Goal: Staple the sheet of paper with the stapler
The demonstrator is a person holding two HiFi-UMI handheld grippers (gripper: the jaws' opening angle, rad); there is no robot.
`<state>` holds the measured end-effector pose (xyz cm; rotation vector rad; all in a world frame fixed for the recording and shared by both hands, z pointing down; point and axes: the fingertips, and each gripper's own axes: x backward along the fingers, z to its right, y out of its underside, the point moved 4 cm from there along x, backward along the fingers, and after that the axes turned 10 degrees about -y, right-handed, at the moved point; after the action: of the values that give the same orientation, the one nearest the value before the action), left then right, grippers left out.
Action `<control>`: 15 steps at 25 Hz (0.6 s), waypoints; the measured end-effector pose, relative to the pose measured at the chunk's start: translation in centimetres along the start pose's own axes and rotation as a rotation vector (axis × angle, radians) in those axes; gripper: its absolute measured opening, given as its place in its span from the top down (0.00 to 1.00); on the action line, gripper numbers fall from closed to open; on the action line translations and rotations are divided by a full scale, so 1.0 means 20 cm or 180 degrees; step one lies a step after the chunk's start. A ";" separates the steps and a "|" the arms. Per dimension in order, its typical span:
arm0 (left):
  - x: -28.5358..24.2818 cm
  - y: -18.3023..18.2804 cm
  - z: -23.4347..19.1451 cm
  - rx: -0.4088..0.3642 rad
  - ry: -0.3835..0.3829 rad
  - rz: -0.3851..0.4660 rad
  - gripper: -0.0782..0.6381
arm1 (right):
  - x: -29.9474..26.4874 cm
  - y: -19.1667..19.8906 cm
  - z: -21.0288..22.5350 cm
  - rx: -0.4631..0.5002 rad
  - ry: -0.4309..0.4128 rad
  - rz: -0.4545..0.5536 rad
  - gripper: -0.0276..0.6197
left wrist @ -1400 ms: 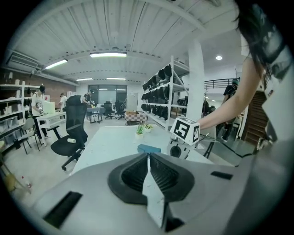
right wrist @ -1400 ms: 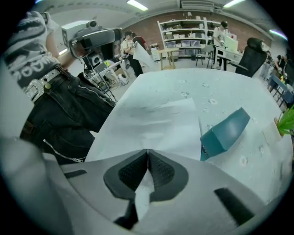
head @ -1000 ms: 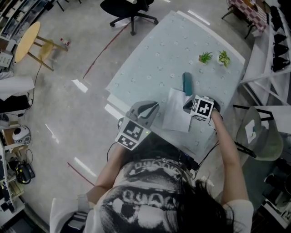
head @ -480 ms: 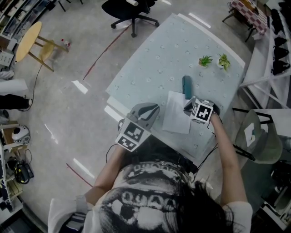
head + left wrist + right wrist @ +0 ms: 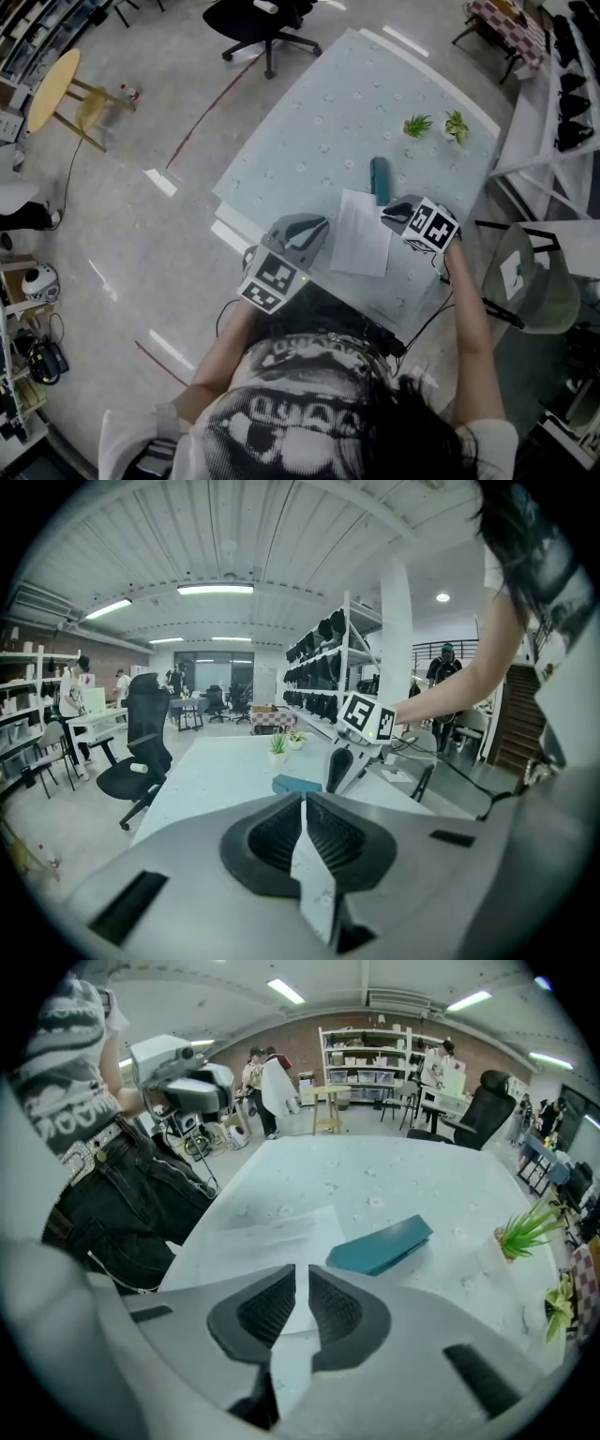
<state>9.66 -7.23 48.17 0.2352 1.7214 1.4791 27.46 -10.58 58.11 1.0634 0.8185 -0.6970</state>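
A white sheet of paper (image 5: 361, 246) lies flat on the pale table (image 5: 309, 141), near its front edge. Just beyond the sheet's far corner lies the teal stapler (image 5: 380, 180), which the right gripper view shows as a flat teal wedge (image 5: 380, 1244) past the paper (image 5: 272, 1232). My right gripper (image 5: 398, 208) hovers above the sheet's right edge, beside the stapler. Its jaws are opening, with a narrow gap (image 5: 302, 1274) and nothing between them. My left gripper (image 5: 314, 225) hangs left of the sheet at the table's front edge, its pads (image 5: 305, 803) together and empty.
Two small potted plants (image 5: 419, 123) (image 5: 457, 124) stand at the table's far right. A black office chair (image 5: 262, 19) is beyond the far edge, and a pale chair (image 5: 530, 281) stands close on the right. A round wooden stool (image 5: 56, 84) is far left.
My right gripper has lifted off the paper's right corner and shifted right, clear of the sheet. The left gripper has stayed put.
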 end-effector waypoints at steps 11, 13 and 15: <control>-0.04 -0.03 -0.01 -0.0050 0.0110 0.0005 0.88 | 0.08 -0.09 0.19 -0.0057 0.0324 -0.0159 0.95; -0.05 -0.03 -0.02 -0.0045 0.0122 0.0006 0.88 | 0.05 -0.08 0.19 -0.0021 0.0262 -0.0344 0.95; -0.06 -0.03 -0.03 -0.0015 0.0130 0.0023 0.88 | 0.04 -0.08 0.19 -0.0041 0.0193 -0.0448 0.95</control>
<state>10.16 -8.57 48.15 0.2103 1.7509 1.5028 27.52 -14.81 57.60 1.0264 0.9560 -0.7800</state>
